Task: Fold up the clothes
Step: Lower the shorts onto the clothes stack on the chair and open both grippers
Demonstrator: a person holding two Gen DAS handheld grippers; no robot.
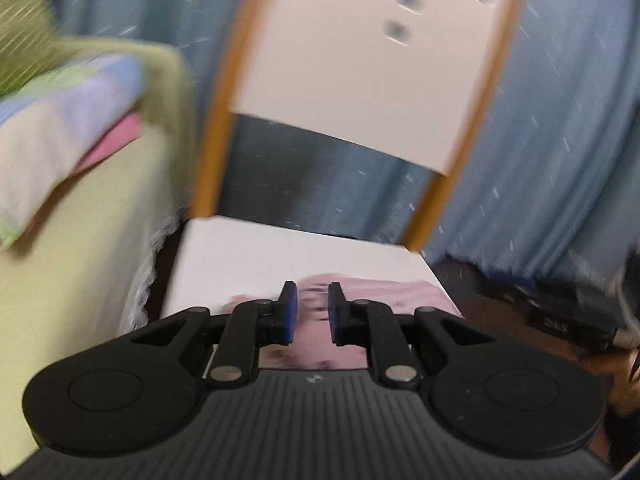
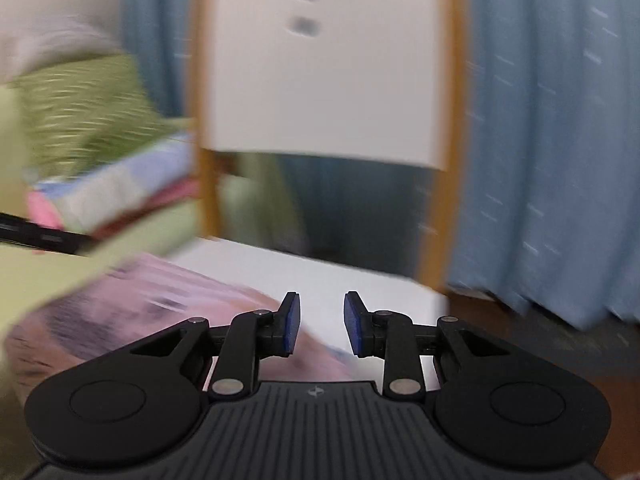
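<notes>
Both tongs pointed fwd and somewhat down over the white chair seat [image 1: 256, 256], w/ the chair back [image 1: 360, 80] upright ahead and blue curtain [image 1: 560, 120] behind. Left tongs [image 1: 313, 312] had a narrow gap btwn the blue pads, nothing pinched; the pink garment [image 1: 400, 296] lay on the seat below and beyond them, not gripped. Right tongs [image 2: 321, 324] stood spread wider, also empty, the same pink garment [image 2: 160, 300] lying on the seat to their left, bare white seat [image 2: 360, 280] to the right. Both views were motion-blurred, so the garment's print and folds were hard to make out, and its near part was hidden behind the tong bodies. A stack of folded cloth [image 1: 72, 120] sat on the green-covered bed [image 1: 80, 260] at left, edges smeared. Dark item at far right of the left view was too blurred to ID.
</notes>
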